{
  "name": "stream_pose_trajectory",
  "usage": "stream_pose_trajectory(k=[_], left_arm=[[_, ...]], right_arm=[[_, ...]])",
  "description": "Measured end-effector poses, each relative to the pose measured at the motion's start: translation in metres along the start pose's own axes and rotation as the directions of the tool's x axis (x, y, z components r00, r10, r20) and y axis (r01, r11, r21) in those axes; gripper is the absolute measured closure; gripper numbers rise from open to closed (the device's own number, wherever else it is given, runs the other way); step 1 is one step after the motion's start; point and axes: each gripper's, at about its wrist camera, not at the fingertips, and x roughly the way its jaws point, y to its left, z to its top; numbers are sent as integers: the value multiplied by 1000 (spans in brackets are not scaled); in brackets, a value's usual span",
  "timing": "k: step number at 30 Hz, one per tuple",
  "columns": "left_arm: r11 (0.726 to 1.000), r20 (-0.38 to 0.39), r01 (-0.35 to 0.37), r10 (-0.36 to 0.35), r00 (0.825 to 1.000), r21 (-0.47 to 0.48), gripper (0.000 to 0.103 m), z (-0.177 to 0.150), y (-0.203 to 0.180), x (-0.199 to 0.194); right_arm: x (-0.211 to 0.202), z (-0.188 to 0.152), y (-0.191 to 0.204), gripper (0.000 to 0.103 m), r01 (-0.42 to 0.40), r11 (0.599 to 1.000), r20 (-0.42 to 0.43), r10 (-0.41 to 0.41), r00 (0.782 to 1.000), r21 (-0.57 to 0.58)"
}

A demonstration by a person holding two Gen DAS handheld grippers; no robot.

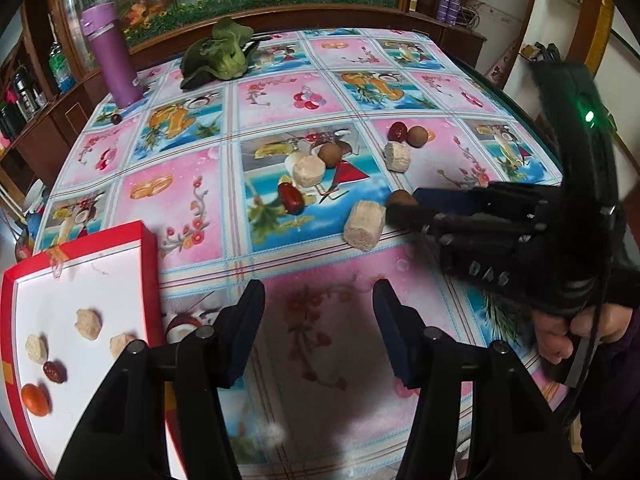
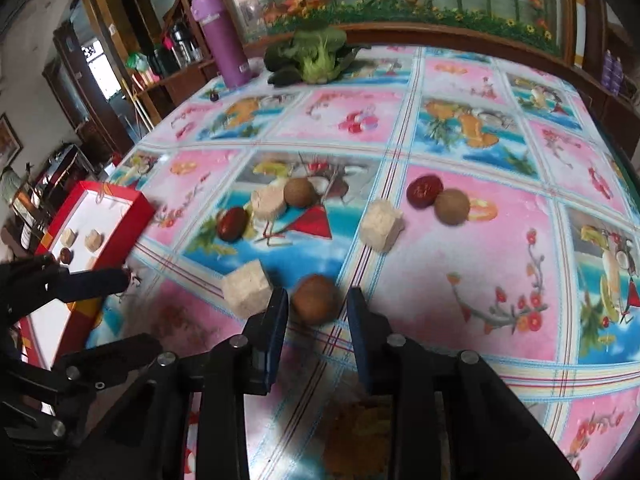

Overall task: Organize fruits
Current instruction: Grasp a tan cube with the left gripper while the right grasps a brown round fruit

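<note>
Two grippers are seen over the counter (image 2: 460, 280), which is covered by a fruit-print cloth. The right gripper (image 2: 318, 312) is held low, fingers set wide, with a brown round fruit (image 2: 316, 298) lying on the cloth between the fingertips; contact with either pad cannot be told. In the left wrist view the right gripper (image 1: 400, 210) is seen from the side, tips at that same brown fruit (image 1: 401, 199), and a person's hand (image 1: 576, 330) is wrapped on its handle. The left gripper (image 1: 320, 304) is held with fingers wide apart and nothing between them, just beside the red tray (image 1: 148, 272).

Relative to the red tray (image 2: 138, 216): inside it, three pale chunks (image 1: 89, 322), one red date (image 1: 55, 371) and one orange fruit (image 1: 36, 399) are laid on the white liner. Outside it, toward the middle of the counter, a pale cube (image 2: 246, 288) is found just beside the brown fruit. Further from the tray, a red date (image 2: 232, 224), a pale round chunk (image 2: 269, 203) and a second brown fruit (image 2: 299, 191) are grouped close together. Further still, another pale chunk (image 2: 380, 226), a red date (image 2: 424, 191) and a third brown fruit (image 2: 452, 206) are clustered, the last two touching.

At the counter's far edge from the tray, a leafy green vegetable (image 2: 316, 58) and a purple bottle (image 2: 224, 40) are seen.
</note>
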Motion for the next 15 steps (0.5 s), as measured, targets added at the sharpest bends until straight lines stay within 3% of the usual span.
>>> stream_pose_trajectory(k=[2,6,10,15], left_arm=[[1000,-2,9,-9,1000,4,45,5,-2,5],[1000,-17,20,-20,1000,7,45,13,-6,17],[999,-35,36,-35,999,26,46,21,-17,31],[999,-50,49,-48,998,25,62,28,-25,44]], right_arm=[[-2,0,-2,81,1,1000,11,-1,1000,2],[-5,2,-22,81,9,996,19,-11,1000,85],[-14,1,-26,81,36,995,48,-41,998,97],[-19,1,-29,81,35,993,69,-43,997,114]])
